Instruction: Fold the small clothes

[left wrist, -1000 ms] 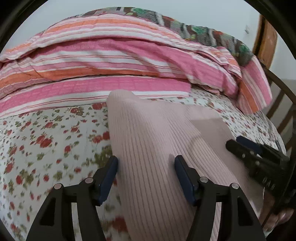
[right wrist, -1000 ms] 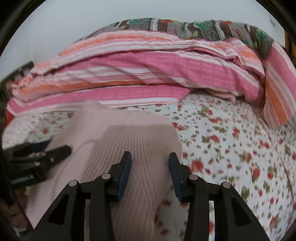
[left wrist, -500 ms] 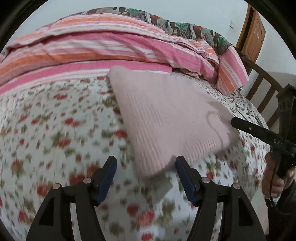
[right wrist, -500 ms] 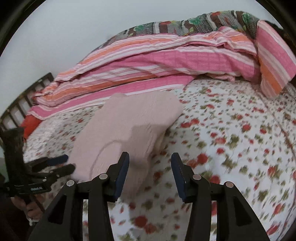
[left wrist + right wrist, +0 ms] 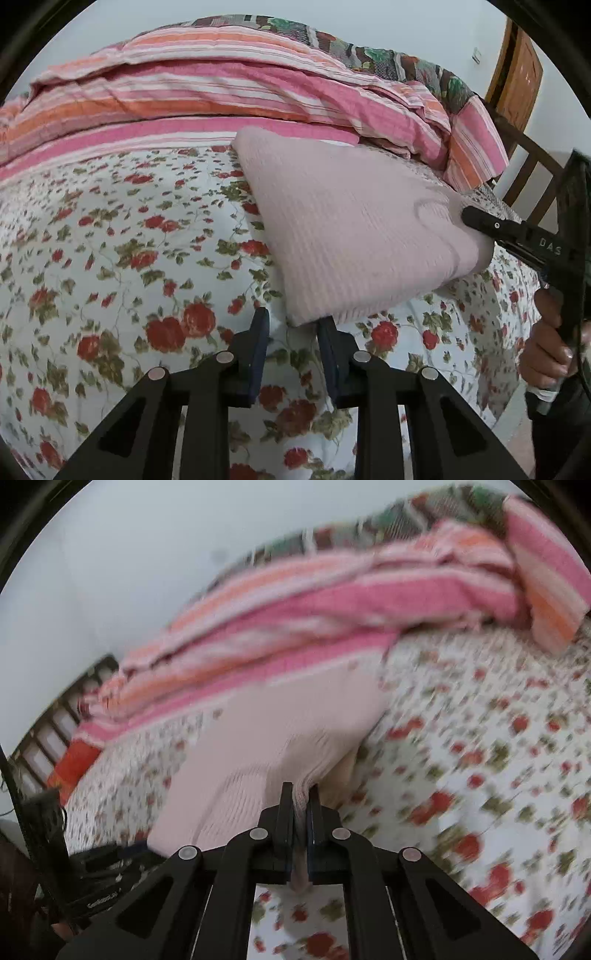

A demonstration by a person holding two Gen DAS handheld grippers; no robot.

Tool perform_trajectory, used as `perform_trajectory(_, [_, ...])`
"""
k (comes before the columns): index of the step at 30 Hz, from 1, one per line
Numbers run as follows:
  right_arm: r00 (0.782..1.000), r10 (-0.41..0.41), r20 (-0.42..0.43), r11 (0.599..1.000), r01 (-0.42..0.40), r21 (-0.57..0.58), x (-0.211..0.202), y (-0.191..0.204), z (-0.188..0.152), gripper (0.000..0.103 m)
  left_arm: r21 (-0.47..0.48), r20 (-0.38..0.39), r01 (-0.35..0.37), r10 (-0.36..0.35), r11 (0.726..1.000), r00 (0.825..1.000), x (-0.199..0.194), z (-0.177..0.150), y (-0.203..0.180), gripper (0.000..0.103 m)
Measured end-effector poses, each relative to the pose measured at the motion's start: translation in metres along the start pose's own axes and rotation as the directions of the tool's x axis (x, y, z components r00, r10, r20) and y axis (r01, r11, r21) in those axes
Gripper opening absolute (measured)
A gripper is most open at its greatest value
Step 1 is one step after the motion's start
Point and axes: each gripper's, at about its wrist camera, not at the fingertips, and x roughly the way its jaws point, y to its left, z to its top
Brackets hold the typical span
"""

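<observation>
The right wrist view is smeared by motion: the flowers on the white floral bedsheet (image 5: 480, 738) run into streaks, and the stripes of the pink and orange striped quilt (image 5: 314, 602) blur together. In the lower left of that frame the black left gripper (image 5: 110, 860) is dim and partly cut off by the dark rim, so its jaws cannot be read there. The near corner of the pale pink ribbed knit garment (image 5: 280, 731) disappears between the right gripper (image 5: 298, 794) pads. In the left wrist view, the person's hand (image 5: 546, 354) at the lower right edge is cropped, and the garment's corner perhaps touches one pad.
</observation>
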Motion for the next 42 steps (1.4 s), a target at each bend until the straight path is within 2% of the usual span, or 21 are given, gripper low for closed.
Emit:
perform_trajectory(2, [0.998, -0.019, -0.064, 0.998, 0.022, 0.051, 0.014, -0.013, -0.005, 0.005, -0.008, -0.003, 0.006, -0.006, 1.000, 1.000, -0.004, -0.003, 0.001, 0.026])
perform_trajectory(4, [0.996, -0.024, -0.085, 0.998, 0.030, 0.062, 0.018, -0.017, -0.009, 0.006, -0.017, -0.006, -0.009, 0.009, 1.000, 1.000, -0.008, -0.005, 0.002, 0.027])
perform_trajectory(5, [0.997, -0.035, -0.072, 0.998, 0.039, 0.058, 0.014, -0.014, -0.010, 0.007, -0.016, -0.006, -0.019, 0.019, 1.000, 1.000, -0.011, -0.005, 0.002, 0.027])
perform_trajectory(7, [0.997, -0.058, -0.043, 0.998, 0.059, 0.033, 0.004, -0.007, -0.008, 0.021, -0.013, 0.005, -0.036, 0.036, 0.999, 0.999, -0.017, -0.007, 0.003, 0.037])
perform_trajectory(8, [0.997, -0.075, -0.022, 0.997, 0.076, 0.013, -0.001, -0.002, -0.006, 0.024, -0.015, 0.017, -0.037, 0.037, 0.999, 0.999, -0.021, -0.007, 0.004, 0.039])
perform_trajectory(11, [0.996, -0.094, 0.005, 0.995, 0.094, -0.020, -0.012, 0.005, -0.003, 0.024, -0.037, 0.072, 0.001, 0.002, 0.999, 0.997, -0.033, -0.002, 0.003, 0.044])
perform_trajectory(13, [0.996, -0.093, 0.013, 0.995, 0.093, -0.019, -0.016, 0.008, -0.003, 0.024, -0.033, 0.118, 0.019, -0.015, 0.999, 0.993, -0.038, 0.005, -0.001, 0.052])
perform_trajectory(15, [0.994, -0.107, -0.003, 0.994, 0.107, -0.030, -0.015, 0.011, -0.006, 0.024, -0.016, 0.140, 0.001, 0.001, 1.000, 0.990, -0.035, 0.013, -0.009, 0.054])
perform_trajectory(17, [0.984, -0.167, -0.061, 0.985, 0.163, -0.061, -0.006, 0.014, -0.011, 0.024, -0.007, 0.129, -0.022, 0.023, 1.000, 0.991, -0.022, 0.024, -0.018, 0.054])
perform_trajectory(19, [0.966, -0.228, -0.124, 0.973, 0.219, -0.076, -0.002, 0.014, -0.019, 0.024, -0.018, 0.068, -0.079, 0.081, 0.997, 0.994, 0.000, 0.030, -0.027, 0.054])
perform_trajectory(21, [0.972, -0.206, -0.113, 0.978, 0.202, -0.049, -0.014, 0.011, -0.023, 0.024, -0.040, -0.021, -0.133, 0.132, 0.990, 0.991, 0.017, 0.029, -0.030, 0.054])
perform_trajectory(23, [0.977, -0.199, -0.074, 0.980, 0.198, -0.024, -0.033, 0.009, -0.022, 0.025, -0.075, -0.027, -0.112, 0.110, 0.991, 0.994, 0.015, 0.025, -0.029, 0.054])
perform_trajectory(26, [0.969, -0.244, -0.029, 0.970, 0.243, -0.027, -0.058, 0.013, -0.015, 0.036, -0.085, -0.038, -0.106, 0.103, 0.991, 0.994, 0.004, 0.023, -0.032, 0.054])
perform_trajectory(27, [0.968, -0.250, -0.018, 0.968, 0.250, -0.026, -0.066, 0.015, -0.012, 0.044, -0.084, -0.037, -0.102, 0.099, 0.991, 0.994, -0.003, 0.023, -0.034, 0.054])
perform_trajectory(28, [0.967, -0.254, -0.011, 0.967, 0.254, -0.023, -0.075, 0.018, -0.008, 0.051, -0.079, -0.026, -0.103, 0.101, 0.992, 0.995, -0.013, 0.023, -0.037, 0.054])
perform_trajectory(30, [0.964, -0.266, -0.009, 0.964, 0.266, -0.017, -0.086, 0.022, -0.003, 0.056, -0.064, 0.002, -0.132, 0.132, 0.989, 0.991, -0.034, 0.026, -0.046, 0.055])
perform_trajectory(32, [0.964, -0.265, -0.003, 0.964, 0.264, -0.011, -0.101, 0.030, 0.003, 0.057, -0.063, 0.020, -0.174, 0.175, 0.983, 0.984, -0.053, 0.030, -0.052, 0.063])
perform_trajectory(36, [0.963, -0.269, 0.023, 0.961, 0.270, -0.051, -0.125, 0.052, 0.007, 0.063, -0.058, 0.086, -0.189, 0.194, 0.980, 0.977, -0.101, 0.036, -0.069, 0.080])
perform_trajectory(37, [0.959, -0.282, 0.030, 0.957, 0.284, -0.061, -0.132, 0.059, 0.006, 0.070, -0.046, 0.099, -0.197, 0.201, 0.979, 0.975, -0.111, 0.036, -0.073, 0.086])
perform_trajectory(39, [0.960, -0.275, 0.053, 0.957, 0.279, -0.076, -0.145, 0.069, 0.004, 0.086, -0.025, 0.116, -0.212, 0.214, 0.977, 0.970, -0.125, 0.035, -0.082, 0.089])
perform_trajectory(42, [0.956, -0.282, 0.076, 0.951, 0.289, -0.110, -0.157, 0.082, 0.000, 0.097, -0.015, 0.138, -0.252, 0.252, 0.968, 0.958, -0.147, 0.031, -0.093, 0.091])
